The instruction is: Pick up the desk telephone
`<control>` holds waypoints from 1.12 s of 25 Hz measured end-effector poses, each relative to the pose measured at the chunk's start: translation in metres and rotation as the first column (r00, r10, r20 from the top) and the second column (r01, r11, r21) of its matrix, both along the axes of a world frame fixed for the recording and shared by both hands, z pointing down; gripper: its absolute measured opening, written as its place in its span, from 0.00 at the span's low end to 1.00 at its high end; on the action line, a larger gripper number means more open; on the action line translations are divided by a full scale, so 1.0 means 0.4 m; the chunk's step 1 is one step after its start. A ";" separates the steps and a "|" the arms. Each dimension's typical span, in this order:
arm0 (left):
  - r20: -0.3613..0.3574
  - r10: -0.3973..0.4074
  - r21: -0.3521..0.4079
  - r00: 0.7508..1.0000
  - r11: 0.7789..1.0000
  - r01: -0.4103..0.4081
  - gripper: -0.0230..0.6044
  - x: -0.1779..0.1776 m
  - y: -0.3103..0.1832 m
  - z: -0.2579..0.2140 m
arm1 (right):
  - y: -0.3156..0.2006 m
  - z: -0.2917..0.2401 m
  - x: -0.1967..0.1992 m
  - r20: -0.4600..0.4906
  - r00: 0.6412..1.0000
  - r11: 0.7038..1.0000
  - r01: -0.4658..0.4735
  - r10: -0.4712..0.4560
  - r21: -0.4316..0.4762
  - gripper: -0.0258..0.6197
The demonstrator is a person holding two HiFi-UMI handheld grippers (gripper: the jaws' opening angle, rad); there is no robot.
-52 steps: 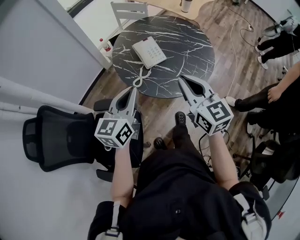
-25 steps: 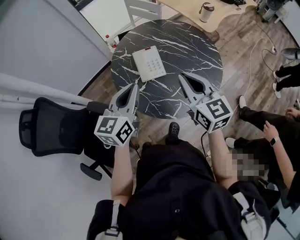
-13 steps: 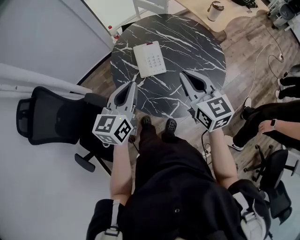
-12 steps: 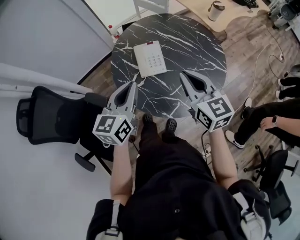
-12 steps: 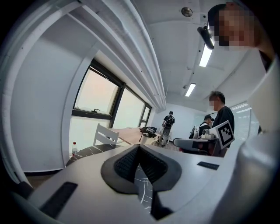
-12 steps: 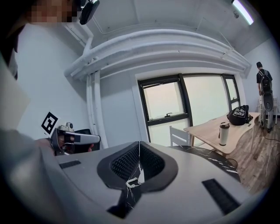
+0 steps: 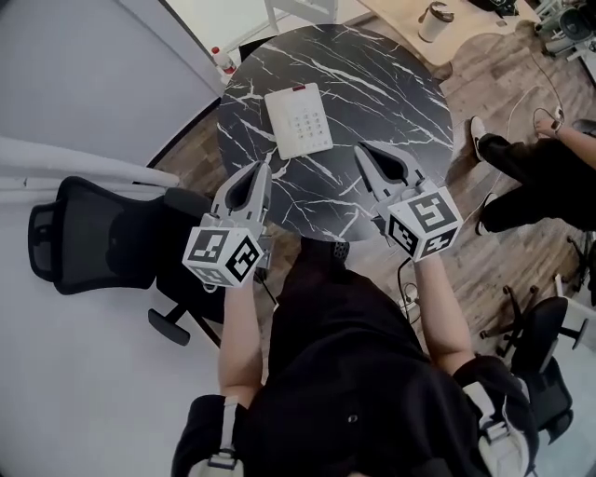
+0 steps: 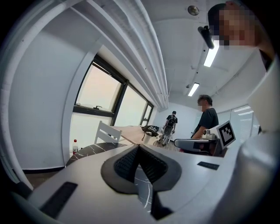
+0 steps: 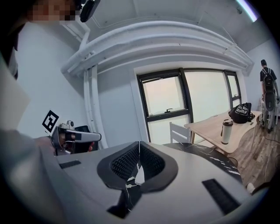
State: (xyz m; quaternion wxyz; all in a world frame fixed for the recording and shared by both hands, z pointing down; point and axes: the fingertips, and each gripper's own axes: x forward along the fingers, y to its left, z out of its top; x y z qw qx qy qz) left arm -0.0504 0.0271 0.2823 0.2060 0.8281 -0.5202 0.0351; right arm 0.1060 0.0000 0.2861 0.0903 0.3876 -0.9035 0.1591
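Note:
The white desk telephone (image 7: 298, 119) lies flat, keypad up, on the left half of a round black marble table (image 7: 391, 84). My left gripper (image 7: 266, 164) is shut and empty, its tip over the table's near edge just short of the phone's near corner. My right gripper (image 7: 359, 149) is also shut and empty, to the right of the phone and apart from it. In the left gripper view the left gripper's (image 8: 139, 147) ribbed pads meet with nothing between them. In the right gripper view the right gripper's (image 9: 139, 145) pads meet too, and a white sliver shows below them.
A black office chair (image 7: 79, 244) stands left of the table and a white chair (image 7: 303, 9) behind it. A bottle (image 7: 223, 63) sits on the floor by the wall. A cup (image 7: 434, 20) is on a wooden desk at the back. A seated person (image 7: 545, 177) is at the right.
Both grippers have come closer to the table and a little lower; their tips now reach over its near edge. The person at the right has shifted. Both jaws stay shut.

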 end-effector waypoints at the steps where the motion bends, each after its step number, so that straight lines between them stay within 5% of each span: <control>1: -0.004 0.001 0.001 1.000 1.000 -0.001 0.06 -0.004 -0.016 0.000 | -0.014 -0.001 -0.003 -0.006 1.000 1.000 -0.001 0.001 0.001 0.09; 28: -0.067 0.122 -0.116 0.990 0.985 -0.129 0.06 -0.051 -0.347 0.178 | -0.268 0.163 -0.099 -0.136 0.990 0.988 -0.044 0.023 -0.150 0.09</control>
